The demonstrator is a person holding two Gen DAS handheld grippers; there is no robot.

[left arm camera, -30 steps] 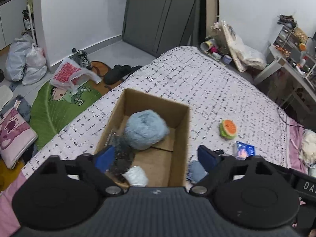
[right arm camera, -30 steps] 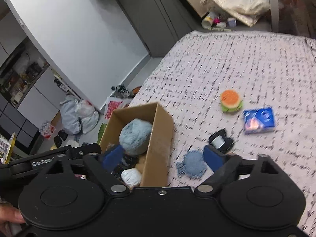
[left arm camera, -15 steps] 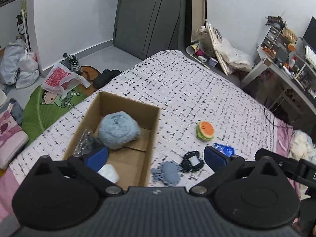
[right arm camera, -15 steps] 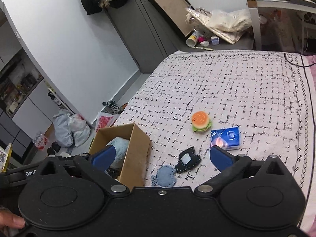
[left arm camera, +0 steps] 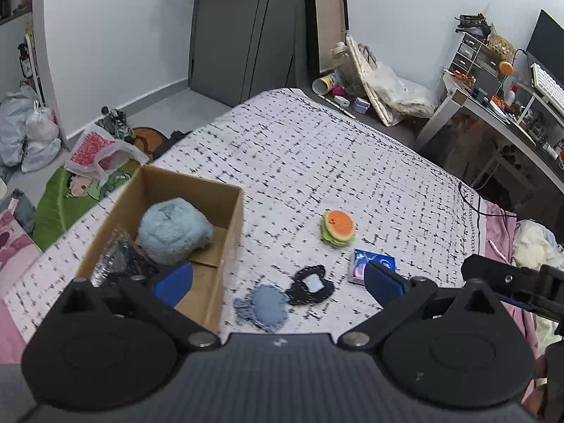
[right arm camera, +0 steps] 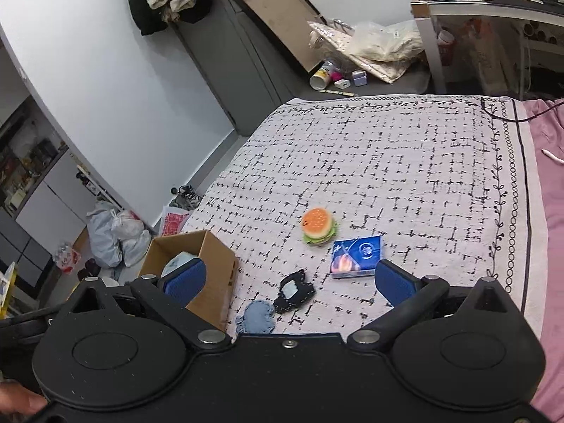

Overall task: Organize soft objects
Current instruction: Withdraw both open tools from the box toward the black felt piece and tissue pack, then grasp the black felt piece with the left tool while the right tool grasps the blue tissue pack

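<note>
A cardboard box (left arm camera: 231,211) (right arm camera: 215,250) stands on the patterned bed cover, holding a fluffy light-blue plush (left arm camera: 174,231) and a dark crinkly item (left arm camera: 118,264). Right of the box lie a blue-grey soft patch (left arm camera: 266,308) (right arm camera: 257,317), a black soft piece with a pale centre (left arm camera: 310,285) (right arm camera: 292,290), a burger plush (left arm camera: 336,227) (right arm camera: 318,225) and a blue tissue pack (left arm camera: 370,264) (right arm camera: 356,253). My left gripper (left arm camera: 278,280) is open above the box's near corner and the patches. My right gripper (right arm camera: 289,282) is open above the patches, empty.
The bed cover (right arm camera: 405,162) stretches far and right, with pink bedding (right arm camera: 553,183) beyond it. White bags (left arm camera: 24,130), a green mat (left arm camera: 67,201) and shoes lie on the floor at left. A cluttered desk (left arm camera: 511,105) stands at the right.
Both grippers drew back and away from the box, so more of the bed shows. Their jaws spread a little wider. The objects on the bed have not moved.
</note>
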